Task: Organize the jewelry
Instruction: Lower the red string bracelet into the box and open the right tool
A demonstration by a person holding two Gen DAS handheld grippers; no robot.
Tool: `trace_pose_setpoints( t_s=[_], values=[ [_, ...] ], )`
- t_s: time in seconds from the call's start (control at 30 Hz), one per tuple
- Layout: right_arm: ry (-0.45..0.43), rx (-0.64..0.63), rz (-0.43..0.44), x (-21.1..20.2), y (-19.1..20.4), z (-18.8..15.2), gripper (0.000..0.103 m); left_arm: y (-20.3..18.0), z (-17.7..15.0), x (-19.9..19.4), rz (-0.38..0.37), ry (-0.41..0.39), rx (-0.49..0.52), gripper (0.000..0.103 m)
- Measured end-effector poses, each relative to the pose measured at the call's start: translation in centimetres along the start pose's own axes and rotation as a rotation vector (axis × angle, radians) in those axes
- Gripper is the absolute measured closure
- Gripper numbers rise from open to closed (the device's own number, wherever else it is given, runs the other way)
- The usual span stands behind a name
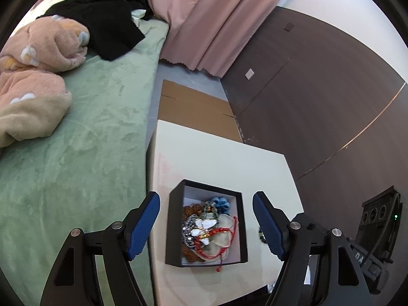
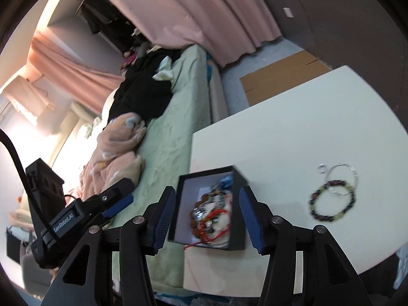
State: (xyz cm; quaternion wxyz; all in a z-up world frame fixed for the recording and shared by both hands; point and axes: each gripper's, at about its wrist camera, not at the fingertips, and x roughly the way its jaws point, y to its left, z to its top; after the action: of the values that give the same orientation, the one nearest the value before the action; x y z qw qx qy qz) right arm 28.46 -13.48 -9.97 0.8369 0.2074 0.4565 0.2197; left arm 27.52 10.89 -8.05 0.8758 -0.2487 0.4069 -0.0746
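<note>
In the left wrist view, the left gripper (image 1: 206,223) hangs above a small black square cardboard box (image 1: 176,229) with a white inside. Its two blue-padded fingers (image 1: 145,225) stand wide apart, one on each side of the box, and they grasp nothing. The box sits on a white rectangular table top (image 1: 219,158), near the table's edge that faces the bed. Inside the box lies a heap of jewelry: a red cord bracelet (image 1: 219,244), a white shell butterfly ornament (image 1: 204,229), brown bead strings (image 1: 190,210) and a blue piece (image 1: 220,201) at the far wall. A part of the red cord hangs over the near wall of the box. Beside the table is a bed with a pale green sheet (image 1: 89,140), a pink flowered blanket (image 1: 38,58) and a black cloth (image 1: 107,23). Beyond the table a flat brown cardboard sheet (image 1: 193,109) lies on the floor, under a pink curtain (image 1: 204,20).

In the right wrist view, the right gripper (image 2: 206,219) is also spread open, with the same black box between its fingers, and it holds nothing. The picture is a little blurred here. On the table, well apart from the box, lie a dark and yellow-green beaded bracelet (image 2: 315,201), a thin silver wire ring bangle (image 2: 354,176) which overlaps it, and a small silver piece (image 2: 321,168) just beside the bangle. The left gripper shows at the left side, over the bed.
</note>
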Motion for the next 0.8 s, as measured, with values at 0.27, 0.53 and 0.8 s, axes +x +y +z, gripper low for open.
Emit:
trace_pose_setpoints(
  t_s=[0.27, 0.53, 0.8],
  values=[
    [-0.038, 0.119, -0.071, -2.8, -5.5, 1.2, 0.050, -3.4, -0.3, 1.8, -0.018, 0.021, 0.060, 0.027],
    [-0.030, 0.182, -0.110, -3.9, -9.0, 1.5, 0.050, -7.2, -1.4, 4.4, -0.030, 0.070, 0.134, 0.027],
    [0.015, 0.227, -0.172, -4.5, -11.6, 1.4, 0.050, -11.0, -3.3, 7.0, -0.022, 0.128, 0.241, 0.033]
  ],
)
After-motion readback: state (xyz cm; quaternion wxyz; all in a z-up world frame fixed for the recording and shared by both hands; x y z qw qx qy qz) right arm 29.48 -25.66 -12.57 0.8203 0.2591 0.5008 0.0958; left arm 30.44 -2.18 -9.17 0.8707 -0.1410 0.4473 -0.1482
